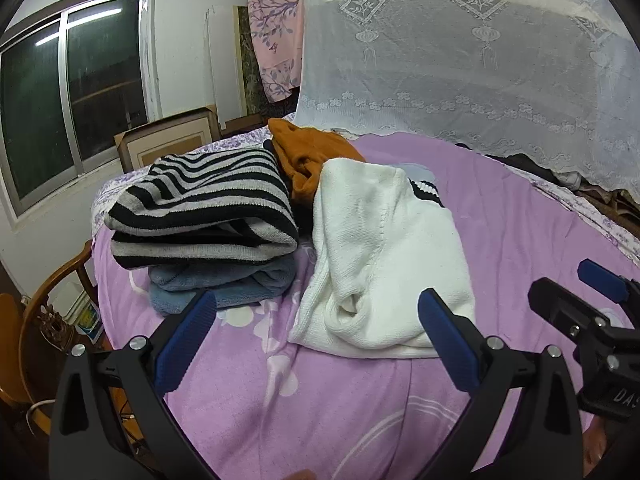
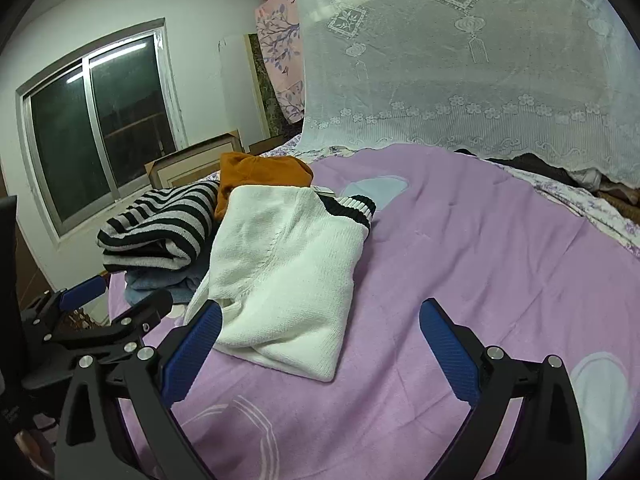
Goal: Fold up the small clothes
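Left gripper [image 1: 316, 336] hung low over the sheet [image 1: 520, 220], jaws wide apart, nothing between them; its blue pads [image 1: 186, 344] framed the near edge of the white sweater [image 1: 384, 256]. Right gripper [image 2: 320, 340] hung likewise, jaws wide apart and empty; its left pad [image 2: 192, 348] sat just in front of the sweater's near corner, contact not discernible.

White sweater lay folded on the purple sheet, roughly mid-bed; a black-and-white ribbed band [image 2: 352, 206] showed at its far end. Left of it stood a stack: striped sweater [image 1: 204, 208] folded on top of a blue garment [image 1: 224, 280]; the stack sat just beside the white sweater. An orange garment [image 1: 308, 156] lay bunched behind both, touching the white sweater's far edge.

Each gripper appeared in the other's view: right gripper at the right edge of the left view, left gripper at the left edge of the right view; they were near each other, side by side.

Lace net [image 1: 460, 52] hung over the far side of the bed; window [image 1: 68, 92] dark on the left wall; wooden chair [image 1: 44, 304] beside the bed.
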